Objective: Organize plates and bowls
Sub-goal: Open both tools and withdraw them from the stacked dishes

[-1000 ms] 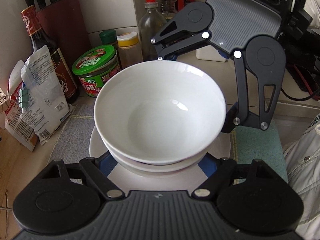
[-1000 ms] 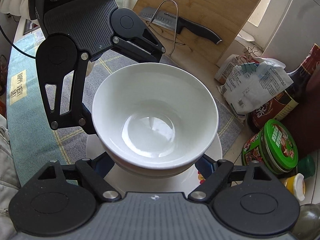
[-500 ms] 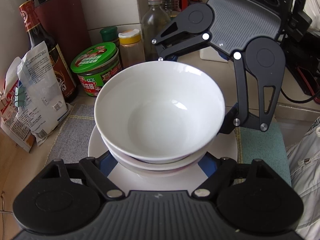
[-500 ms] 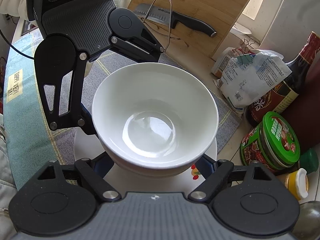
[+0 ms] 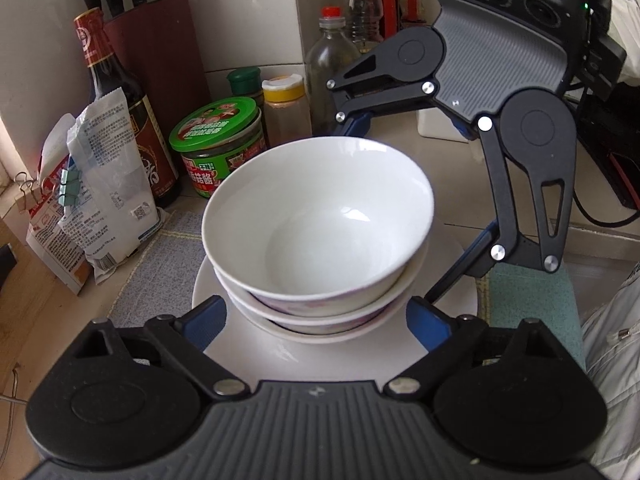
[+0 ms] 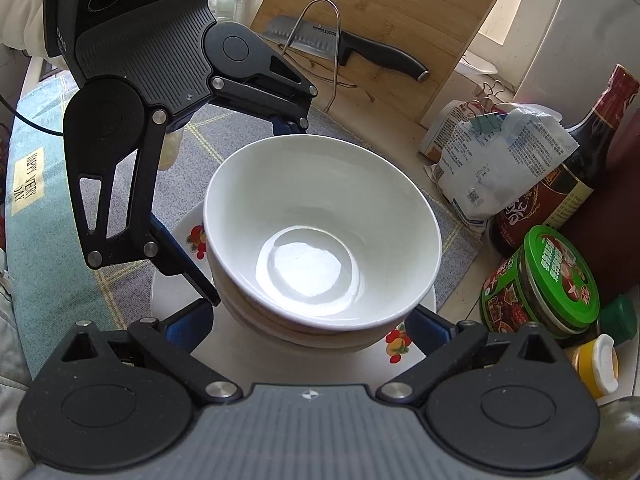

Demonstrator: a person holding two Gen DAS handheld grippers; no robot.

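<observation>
Flanking the stack from opposite sides, both grippers let go. On the left of the left wrist view stand a sauce bottle [image 5: 120,104], a clipped bag [image 5: 108,200] and a green-lidded jar [image 5: 218,140], crowded against the wall, so the dishes sit mid-counter on a grey mat [image 5: 160,260]. There the top bowl [image 5: 320,216] nests in the bowls beneath, all centred on a plate [image 5: 320,360] — a stable pile, by the look of it. The left gripper [image 5: 316,316] has its jaws opening, blue pads clear of the lowest bowl. Further right, the right gripper [image 6: 312,328] is opening too — spread wide around the stack, touching nothing.
</observation>
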